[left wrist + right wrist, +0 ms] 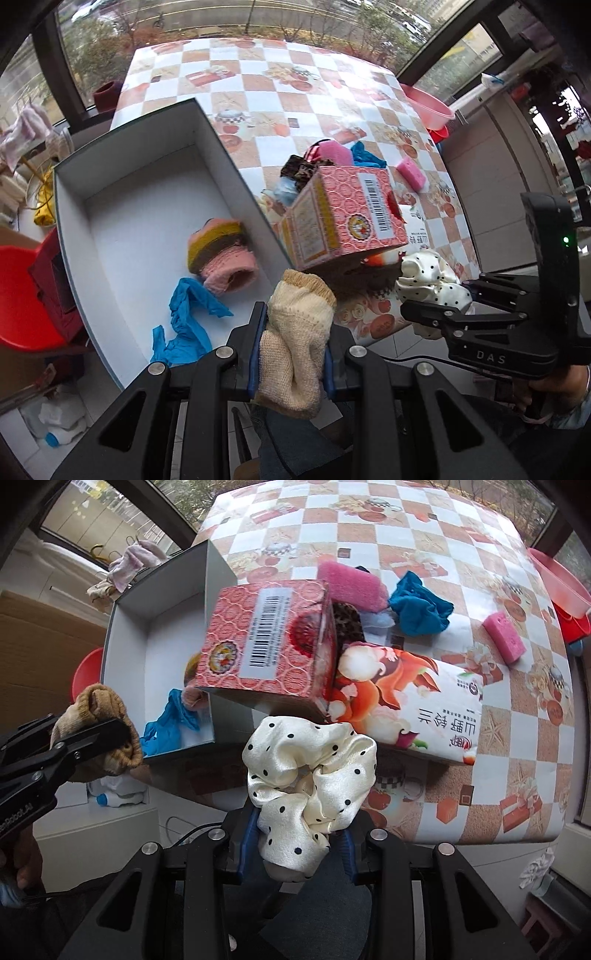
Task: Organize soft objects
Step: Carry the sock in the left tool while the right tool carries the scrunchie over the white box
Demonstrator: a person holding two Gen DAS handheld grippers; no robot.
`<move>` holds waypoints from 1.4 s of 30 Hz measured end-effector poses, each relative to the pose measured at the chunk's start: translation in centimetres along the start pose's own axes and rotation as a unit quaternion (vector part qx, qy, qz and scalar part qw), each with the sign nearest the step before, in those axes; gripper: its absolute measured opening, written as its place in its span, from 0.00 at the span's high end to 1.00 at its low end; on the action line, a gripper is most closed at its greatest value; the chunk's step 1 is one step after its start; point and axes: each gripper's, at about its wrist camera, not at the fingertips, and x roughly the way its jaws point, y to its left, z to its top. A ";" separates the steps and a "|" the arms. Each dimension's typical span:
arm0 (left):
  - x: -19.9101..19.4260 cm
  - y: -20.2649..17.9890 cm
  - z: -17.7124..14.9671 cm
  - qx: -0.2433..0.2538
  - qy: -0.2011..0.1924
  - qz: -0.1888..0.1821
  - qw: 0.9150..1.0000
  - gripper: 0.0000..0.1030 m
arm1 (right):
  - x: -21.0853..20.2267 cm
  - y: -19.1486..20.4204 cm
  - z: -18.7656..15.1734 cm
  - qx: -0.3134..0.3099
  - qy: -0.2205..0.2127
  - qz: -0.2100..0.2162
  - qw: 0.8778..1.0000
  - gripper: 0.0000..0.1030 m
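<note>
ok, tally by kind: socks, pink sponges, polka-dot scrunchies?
Socks: 2, striped sock and cream sock
Pink sponges: 2, large sponge and small sponge
Polka-dot scrunchies: 1, white scrunchie
Total: 5

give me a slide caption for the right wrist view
Right gripper clamps a polka-dot scrunchie above the table edge.

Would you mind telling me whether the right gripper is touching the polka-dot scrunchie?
Touching. The right wrist view shows the right gripper shut on the scrunchie, its blue pads pressing both sides of the fabric.
</note>
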 end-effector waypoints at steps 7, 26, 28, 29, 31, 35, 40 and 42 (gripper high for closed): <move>-0.5 3.0 -0.5 -0.048 -0.013 0.017 0.999 0.73 | -0.6 3.4 1.8 -0.049 -0.006 0.008 0.999 0.63; -1.1 7.4 -0.7 -0.111 -0.025 0.029 0.993 0.73 | -0.1 9.0 5.0 -0.114 0.003 0.010 0.993 0.63; -1.1 7.8 -0.6 -0.115 -0.026 0.029 0.993 0.73 | 0.0 9.2 5.3 -0.117 0.003 0.010 0.993 0.63; -1.1 8.0 -0.5 -0.117 -0.026 0.029 0.992 0.73 | 0.0 9.3 5.5 -0.116 0.004 0.011 0.993 0.63; -1.1 8.3 -0.3 -0.119 -0.027 0.029 0.992 0.73 | 0.1 9.4 5.9 -0.115 0.006 0.014 0.993 0.63; -1.1 9.1 0.1 -0.127 -0.027 0.031 0.991 0.73 | 0.3 9.9 6.9 -0.113 0.007 0.017 0.993 0.63; -1.1 10.0 0.7 -0.137 -0.031 0.041 0.989 0.73 | 0.7 11.0 8.2 -0.119 0.009 0.020 0.993 0.63; -1.3 10.4 1.0 -0.140 -0.036 0.047 0.988 0.73 | 1.0 11.5 8.7 -0.124 0.010 0.021 0.992 0.63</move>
